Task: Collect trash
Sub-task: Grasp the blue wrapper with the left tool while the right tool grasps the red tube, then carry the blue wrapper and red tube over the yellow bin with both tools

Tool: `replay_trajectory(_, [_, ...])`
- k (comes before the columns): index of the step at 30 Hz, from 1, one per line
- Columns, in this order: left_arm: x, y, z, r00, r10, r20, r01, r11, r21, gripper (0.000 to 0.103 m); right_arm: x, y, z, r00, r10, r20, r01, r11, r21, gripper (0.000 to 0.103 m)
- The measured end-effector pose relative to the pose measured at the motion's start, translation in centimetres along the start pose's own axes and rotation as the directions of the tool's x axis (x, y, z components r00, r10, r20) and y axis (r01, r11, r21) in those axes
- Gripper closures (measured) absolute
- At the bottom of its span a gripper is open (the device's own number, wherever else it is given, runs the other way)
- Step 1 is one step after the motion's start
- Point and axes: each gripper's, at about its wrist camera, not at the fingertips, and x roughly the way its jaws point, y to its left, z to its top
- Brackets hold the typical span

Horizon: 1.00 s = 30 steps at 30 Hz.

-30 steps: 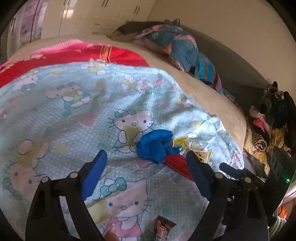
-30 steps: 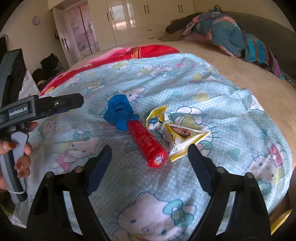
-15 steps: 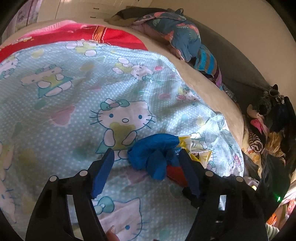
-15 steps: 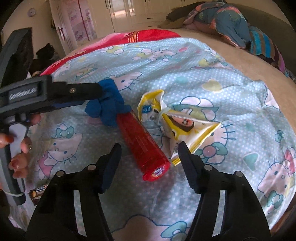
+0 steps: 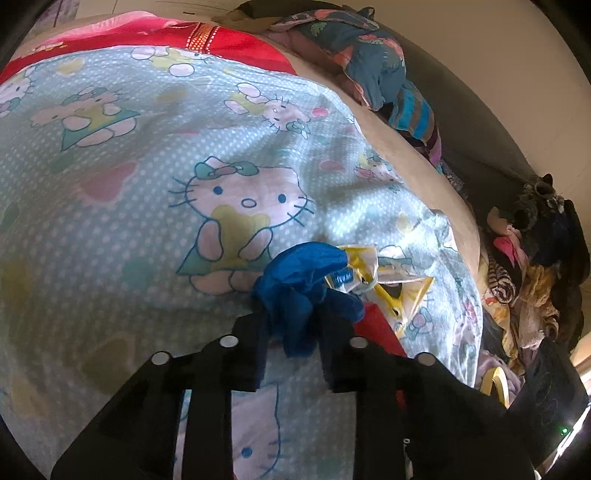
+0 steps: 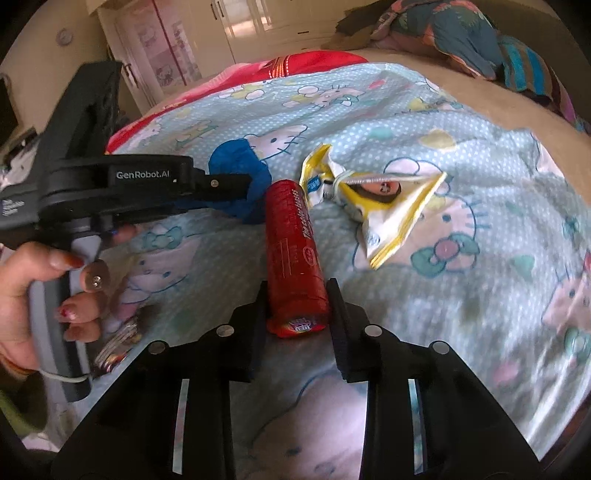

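Note:
A crumpled blue wrapper [image 5: 303, 284] lies on the Hello Kitty bedsheet [image 5: 147, 184]. My left gripper [image 5: 291, 332] has closed on its near end. In the right wrist view the blue wrapper [image 6: 240, 166] shows behind the left gripper's finger. A red cylindrical packet [image 6: 293, 251] lies lengthwise on the sheet, its near end between the fingers of my right gripper [image 6: 297, 314], which press its sides. A torn yellow and white snack bag [image 6: 376, 199] lies right of the red packet; it also shows in the left wrist view [image 5: 373, 277].
A small dark candy wrapper [image 6: 118, 343] lies on the sheet near the person's hand. Folded clothes [image 5: 369, 66] are piled at the bed's far side. Soft toys and clothes [image 5: 532, 266] fill the gap at the bed's right edge. Wardrobes [image 6: 240, 29] stand beyond.
Both grippers moved forward and closed: the left on the blue wrapper, the right around the near end of the red packet.

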Motion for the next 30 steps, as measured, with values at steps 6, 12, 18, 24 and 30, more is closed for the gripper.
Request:
replay_trajectory(6, [-3.6, 0.1, -1.3, 0.998, -0.029, 0.059, 0.029, 1.0, 0.002, 0.084, -1.9, 0.9, -2.1, 1.0, 0.01, 0.022, -0.01, 1.0, -0.003, 0.079])
replay_trajectory(12, [-7.6, -1.0, -3.5, 0.992, -0.03, 0.122, 0.025, 0.999, 0.044, 0.084, -3.5, 0.8, -3.5, 0.999, 0.021, 0.031, -0.022, 0.999, 0.032, 0.079])
replay_trajectory(18, [-10.5, -1.7, -6.0, 0.986, -0.026, 0.166, 0.017, 0.998, 0.053, 0.084, -5.3, 0.9, -4.4, 0.998, 0.027, 0.062, -0.031, 0.998, 0.06, 0.079])
replay_trajectory(24, [-12.7, -2.7, -7.3, 0.979, -0.028, 0.201, 0.013, 0.997, 0.077, 0.084, -7.6, 0.9, -4.9, 0.993, 0.028, 0.113, -0.037, 0.996, 0.075, 0.079])
replay_trajectory(30, [-14.2, -4.7, -7.9, 0.975, -0.037, 0.22, 0.008, 0.992, 0.129, 0.084, -9.8, 1.1, -5.5, 0.988, 0.037, 0.149, -0.049, 0.995, 0.083, 0.079])
